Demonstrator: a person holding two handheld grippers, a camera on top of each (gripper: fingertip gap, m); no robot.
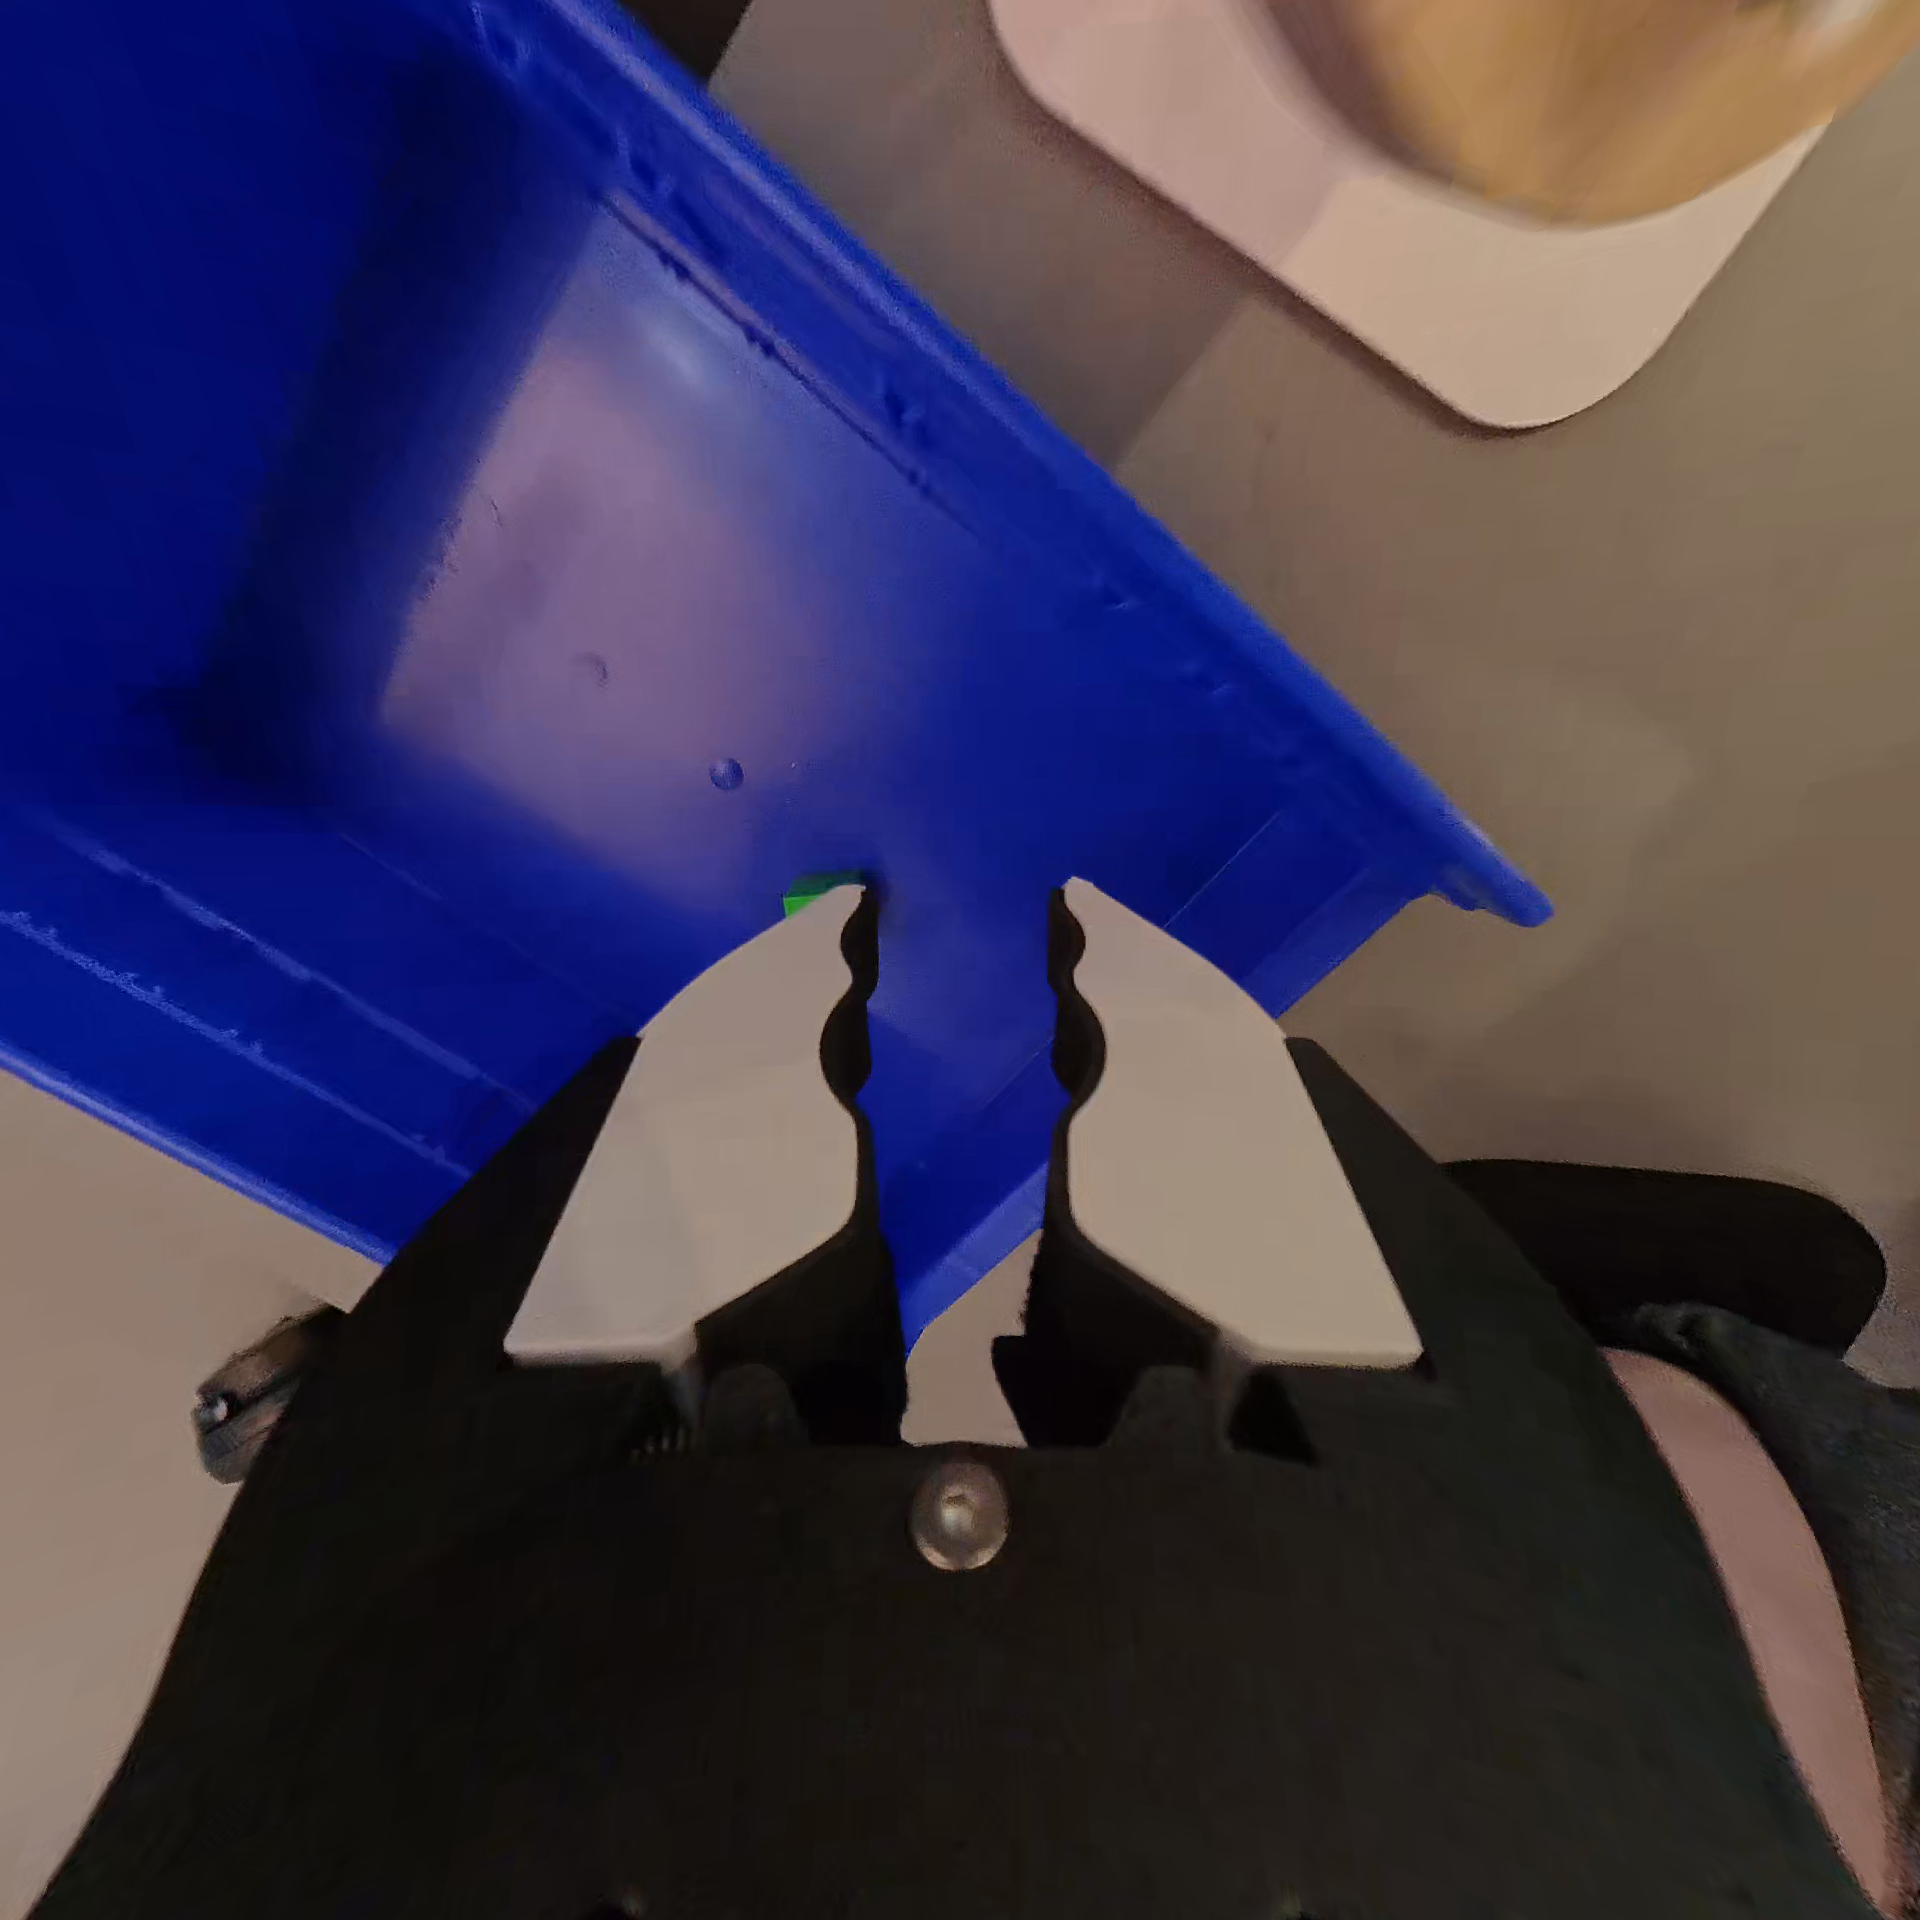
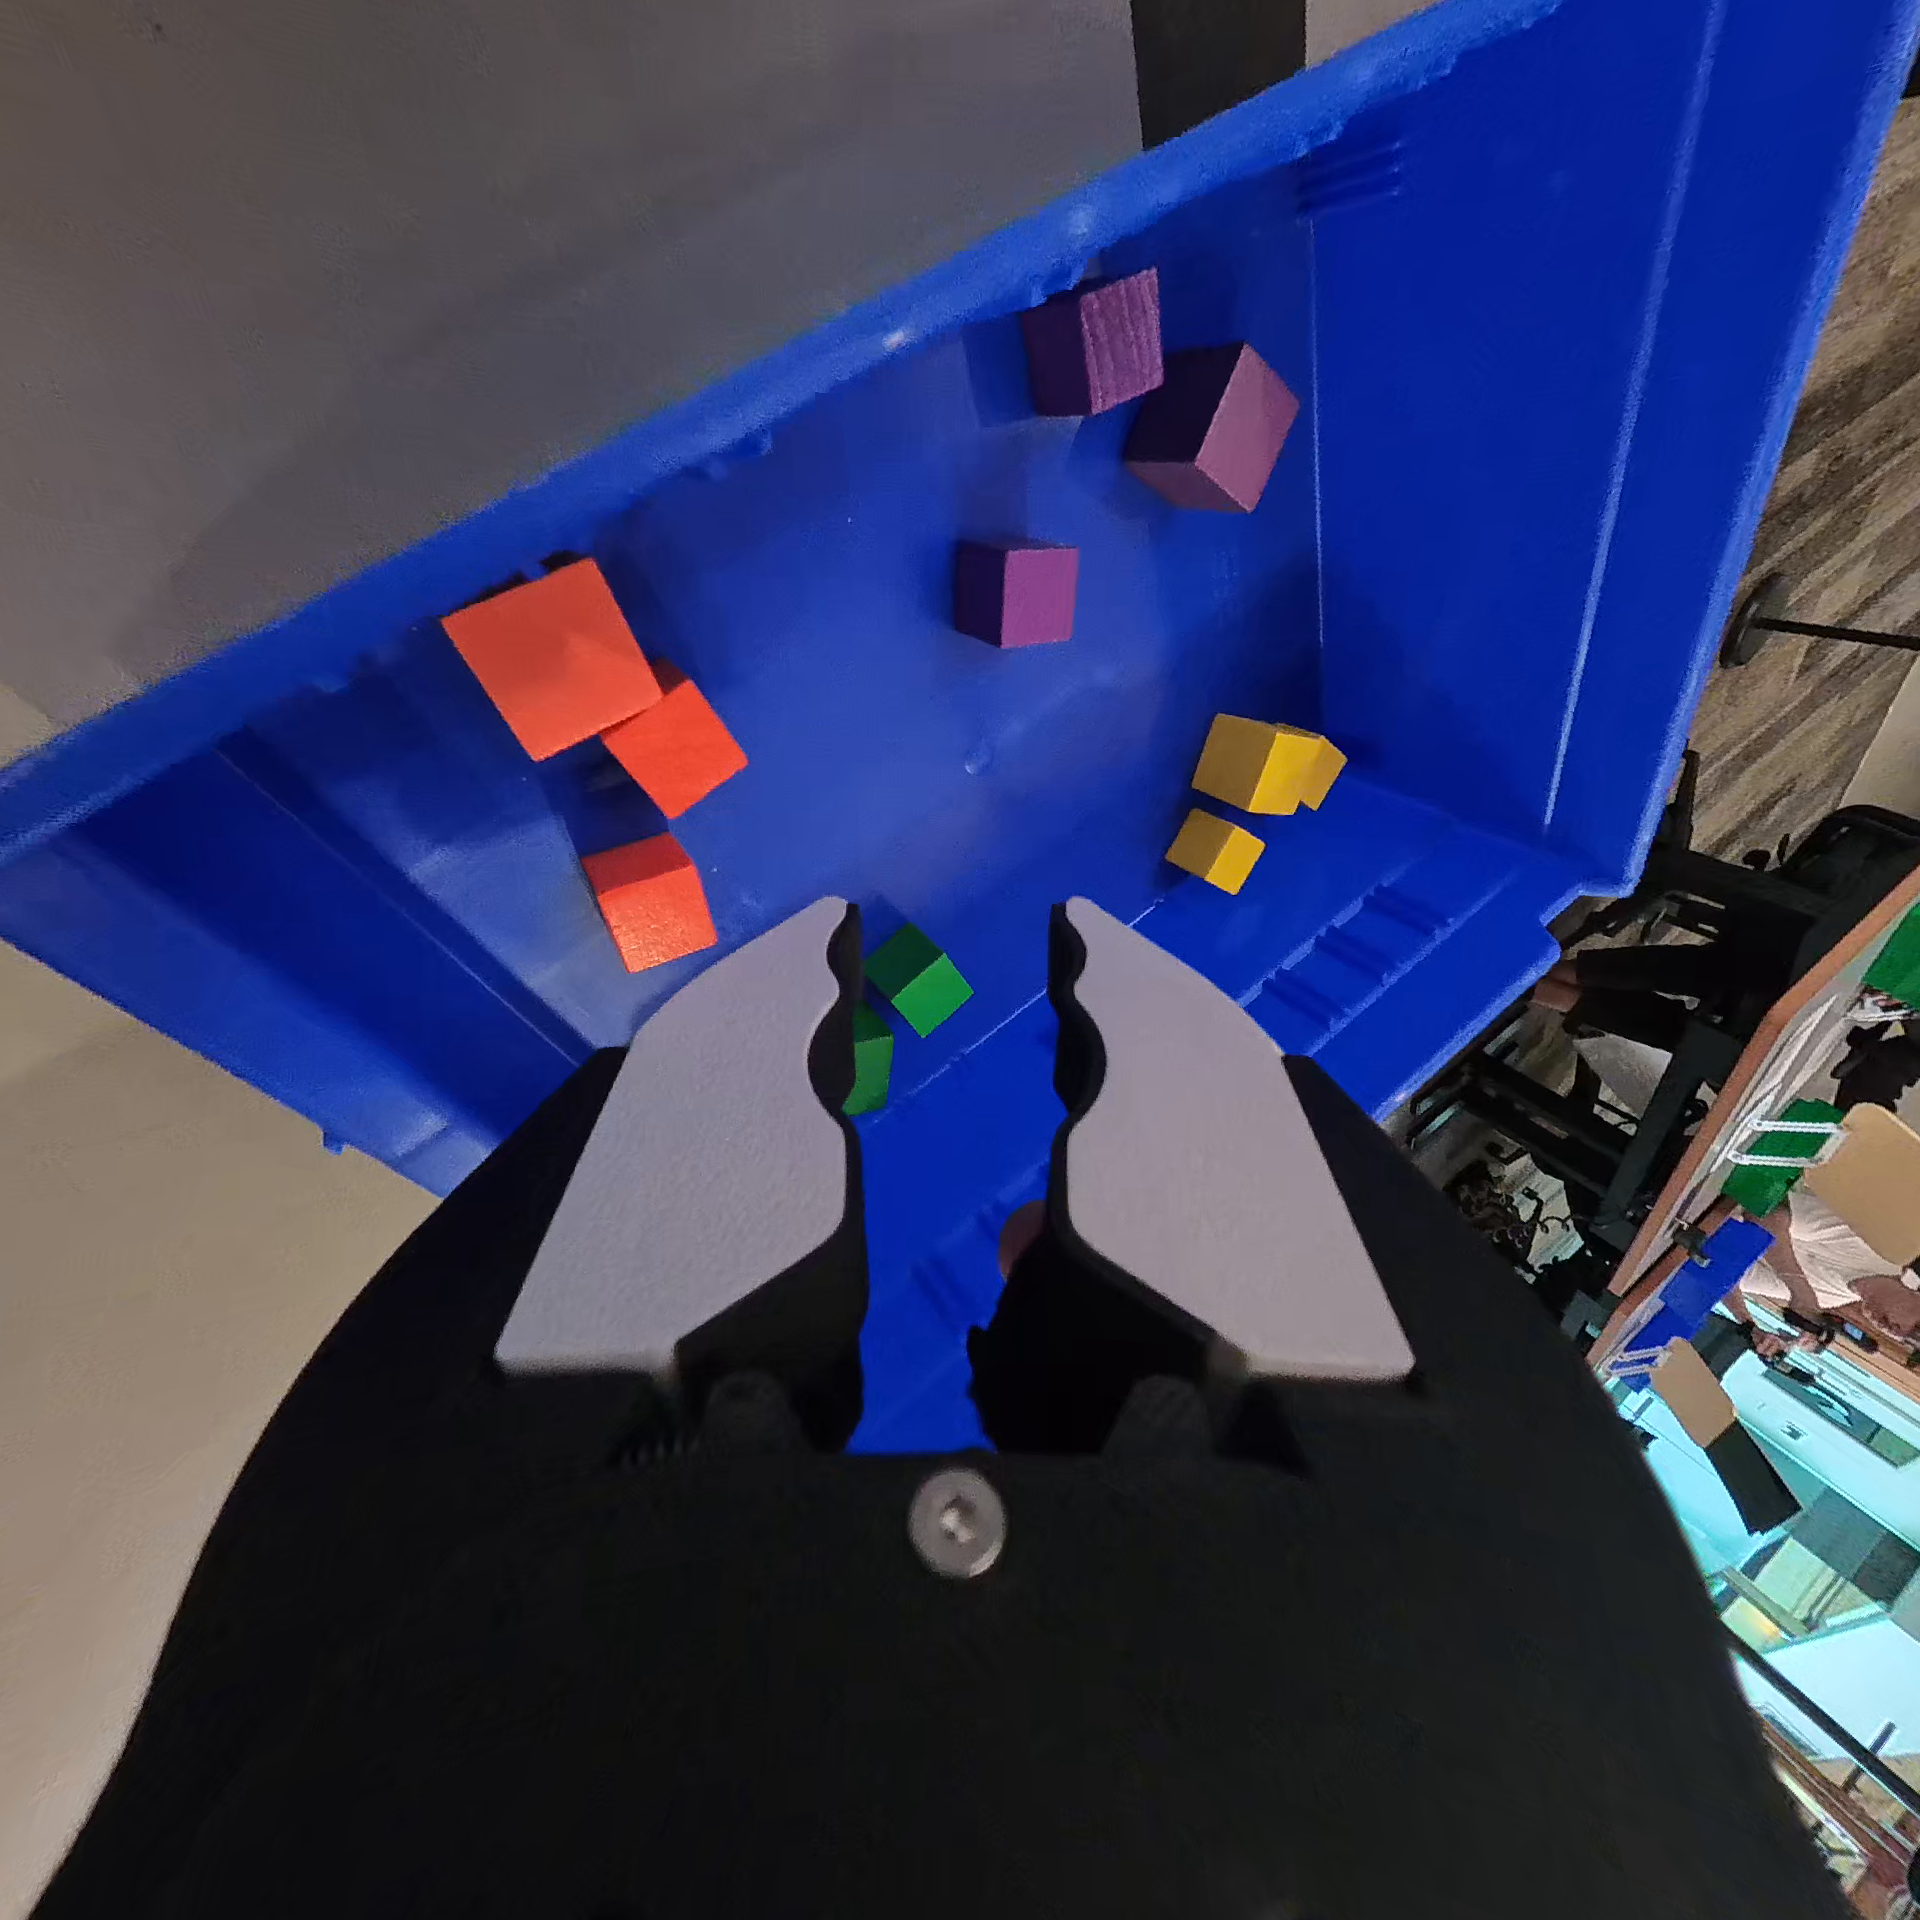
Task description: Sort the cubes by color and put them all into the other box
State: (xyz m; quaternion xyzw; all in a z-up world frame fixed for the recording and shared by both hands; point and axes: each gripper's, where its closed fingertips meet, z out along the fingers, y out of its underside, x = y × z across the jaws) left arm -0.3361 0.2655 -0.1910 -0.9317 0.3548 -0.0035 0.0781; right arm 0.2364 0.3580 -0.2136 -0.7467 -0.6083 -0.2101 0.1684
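I see orange cubes (image 2: 582,717), purple cubes (image 2: 1143,416), yellow cubes (image 2: 1247,790) grouped in blue box (image 2: 1455,468). Green cubes (image 2: 920,982) lie beyond my R gripper (image 2: 956,925), jaws apart, nothing held. L gripper (image 1: 961,904) likewise over other box (image 1: 312,364).

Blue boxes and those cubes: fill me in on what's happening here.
A person is sorting cubes with two handheld grippers. The right gripper hangs open and empty over a blue box holding grouped orange cubes, purple cubes, yellow cubes and green cubes. The left gripper, also open and empty, is above the other blue box, where one green cube peeks out beside a fingertip.
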